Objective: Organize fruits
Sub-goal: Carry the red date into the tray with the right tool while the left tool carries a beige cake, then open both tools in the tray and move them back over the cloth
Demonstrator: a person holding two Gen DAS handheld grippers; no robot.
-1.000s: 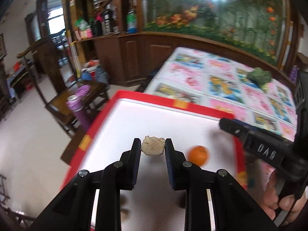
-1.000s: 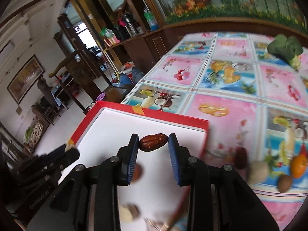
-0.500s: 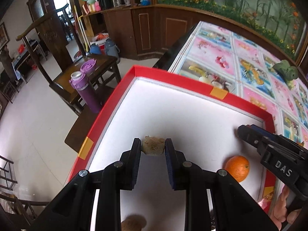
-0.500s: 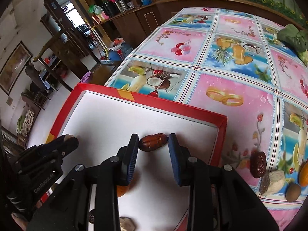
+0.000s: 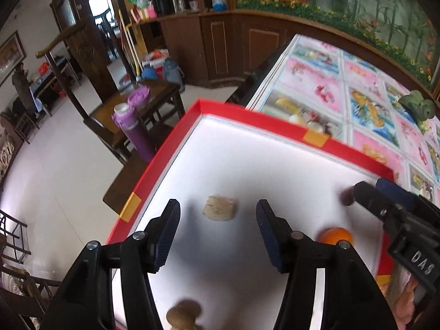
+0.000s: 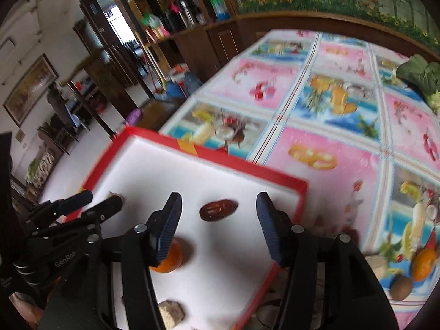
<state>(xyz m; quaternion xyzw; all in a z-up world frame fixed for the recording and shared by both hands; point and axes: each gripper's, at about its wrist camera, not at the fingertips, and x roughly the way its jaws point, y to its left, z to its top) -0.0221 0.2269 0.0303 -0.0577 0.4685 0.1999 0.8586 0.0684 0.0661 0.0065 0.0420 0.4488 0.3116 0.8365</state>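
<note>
Fruits, a pale beige rough chunk [image 5: 220, 211] and a dark brown wrinkled date [image 6: 218, 209], lie released in the red-rimmed white tray [image 5: 275, 134]. Both my left gripper [image 5: 218, 214] and right gripper [image 6: 218, 211] stand spread wide, so I would lift straight up, touching neither.

Home dining room: fruit-print tablecloth [image 6: 324, 148], wooden chairs [image 5: 90, 63], framed picture [image 6: 30, 88], cluttered wooden sideboard [image 5: 192, 30].

My right gripper [image 6: 218, 220]: jaws spread wide, gripping nothing.
Date [image 6: 218, 209]: dark brown, lying on the white floor of the red-rimmed tray [image 6: 247, 169], between my fingers and clear of both.
Orange [image 6: 170, 258]: in the tray, partly behind my left finger.
My left gripper [image 6: 103, 199]: reaching over the tray's left side.
Tablecloth [image 6: 343, 165]: fruit-patterned, with an orange and a kiwi at lower right.
</note>
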